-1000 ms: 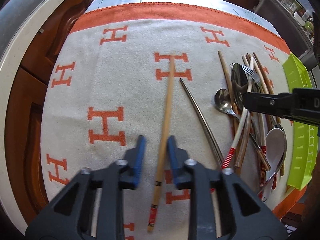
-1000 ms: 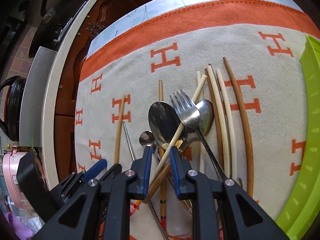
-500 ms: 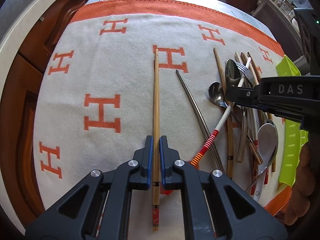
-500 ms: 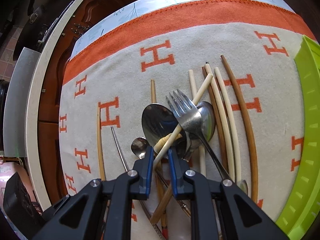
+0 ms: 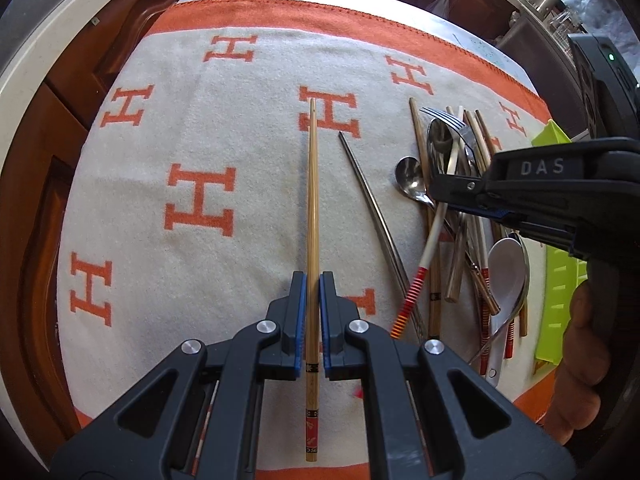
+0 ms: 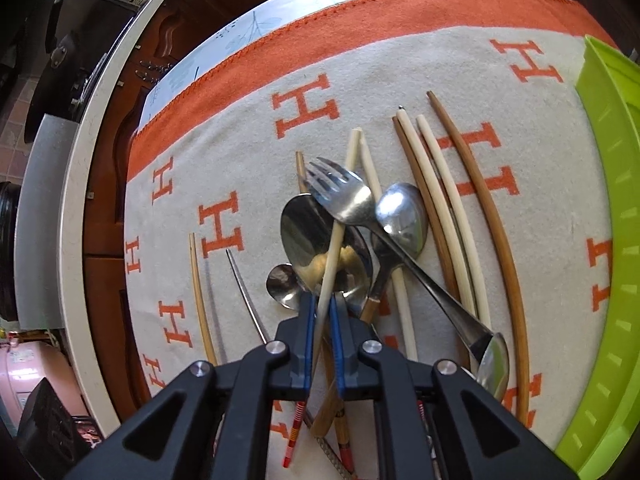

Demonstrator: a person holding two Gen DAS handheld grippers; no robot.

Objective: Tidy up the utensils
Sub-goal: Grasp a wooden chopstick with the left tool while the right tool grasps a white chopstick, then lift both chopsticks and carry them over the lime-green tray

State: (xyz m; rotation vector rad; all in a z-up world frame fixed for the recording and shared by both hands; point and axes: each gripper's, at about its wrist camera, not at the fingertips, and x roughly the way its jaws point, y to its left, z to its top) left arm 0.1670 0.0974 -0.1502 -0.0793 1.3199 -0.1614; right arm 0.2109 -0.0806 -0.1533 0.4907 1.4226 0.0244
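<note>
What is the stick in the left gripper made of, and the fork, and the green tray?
The stick in the left gripper looks like bamboo or wood: tan, matt, fine lines along it. The fork looks like steel, grey and shiny with bright glints. The green tray is probably plastic: bright lime, smooth, with moulded slots.
</note>
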